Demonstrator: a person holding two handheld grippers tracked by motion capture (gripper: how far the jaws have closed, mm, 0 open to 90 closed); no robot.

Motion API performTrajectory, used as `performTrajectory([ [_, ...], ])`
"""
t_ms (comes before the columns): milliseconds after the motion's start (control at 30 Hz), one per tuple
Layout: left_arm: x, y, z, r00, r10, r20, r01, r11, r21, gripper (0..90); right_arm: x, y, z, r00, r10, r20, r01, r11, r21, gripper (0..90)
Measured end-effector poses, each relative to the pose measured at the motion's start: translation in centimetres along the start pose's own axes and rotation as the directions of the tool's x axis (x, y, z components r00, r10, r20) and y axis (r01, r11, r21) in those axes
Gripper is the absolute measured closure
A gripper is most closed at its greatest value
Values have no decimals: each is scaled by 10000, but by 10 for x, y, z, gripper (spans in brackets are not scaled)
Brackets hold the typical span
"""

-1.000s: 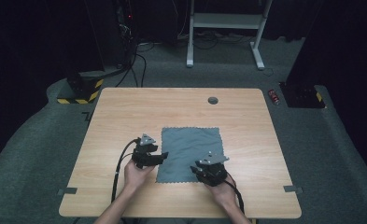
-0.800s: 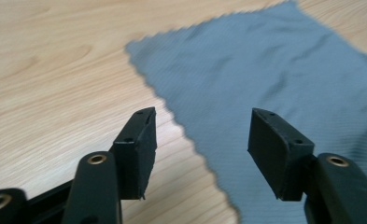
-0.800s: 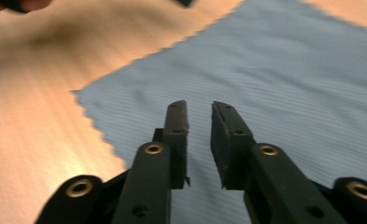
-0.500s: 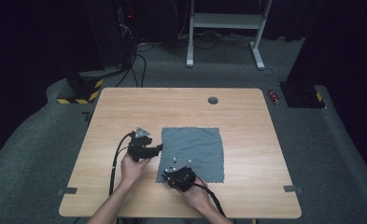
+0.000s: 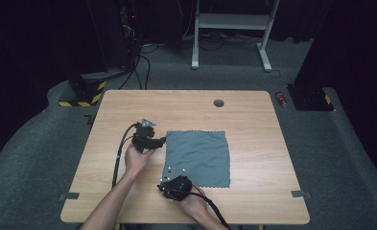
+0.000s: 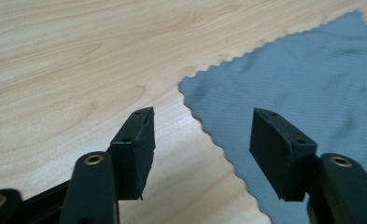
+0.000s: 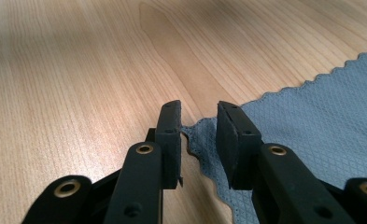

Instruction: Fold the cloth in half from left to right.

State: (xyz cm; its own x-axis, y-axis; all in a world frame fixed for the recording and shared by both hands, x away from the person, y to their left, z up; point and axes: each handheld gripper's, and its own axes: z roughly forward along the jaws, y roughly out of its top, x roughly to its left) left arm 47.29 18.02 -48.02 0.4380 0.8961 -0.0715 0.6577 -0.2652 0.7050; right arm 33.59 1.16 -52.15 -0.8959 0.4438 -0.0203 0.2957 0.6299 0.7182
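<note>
- Pale wooden tabletop on grey carpet, dark room behind.
- Right claw: jaws narrowed around the near left corner of one grey cloth, a slim gap left, not clamped.
- Left claw: jaws wide apart, straddling the cloth's scalloped left edge near its far corner.
- One cloth lies flat, mid-tabletop.
- Two claws, two hands, one round hole at the far edge.

Grey cloth (zigzag-edged, fine diamond weave), light woodgrain table.
</note>
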Motion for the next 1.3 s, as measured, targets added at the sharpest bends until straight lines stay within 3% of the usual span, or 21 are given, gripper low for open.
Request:
performTrajectory([
  [200,4,11,34,9996,-170,-235,184,9980,601,424,5,-4,-2,9999,-60,129,61,9999,-115,711],
  [333,7,9,50,9973,-603,-417,624,9968,510,445,6,-4,-2,9998,-103,189,105,9998,-144,715],
  [467,9,9,56,9960,-737,-500,751,9968,260,456,6,-6,-3,9998,-98,185,101,9998,-186,718],
  [600,4,13,59,9962,-26,-868,71,9987,508,469,8,-6,-5,9998,-50,204,52,10000,-80,719],
  [800,-1,10,60,9982,233,-551,-224,9996,177,630,8,-6,-4,9996,-31,267,33,9999,-103,734],
  [1033,-4,14,61,9981,594,-152,-589,9977,336,833,8,-6,-4,9982,-60,603,64,10000,-64,844],
  [1133,-3,15,62,9985,538,34,-539,9976,442,884,9,-6,-4,9967,-57,815,61,10000,-53,888],
  [1300,2,16,62,9996,66,277,-80,9988,477,896,9,-3,-4,9966,-124,810,116,9999,111,899],
])
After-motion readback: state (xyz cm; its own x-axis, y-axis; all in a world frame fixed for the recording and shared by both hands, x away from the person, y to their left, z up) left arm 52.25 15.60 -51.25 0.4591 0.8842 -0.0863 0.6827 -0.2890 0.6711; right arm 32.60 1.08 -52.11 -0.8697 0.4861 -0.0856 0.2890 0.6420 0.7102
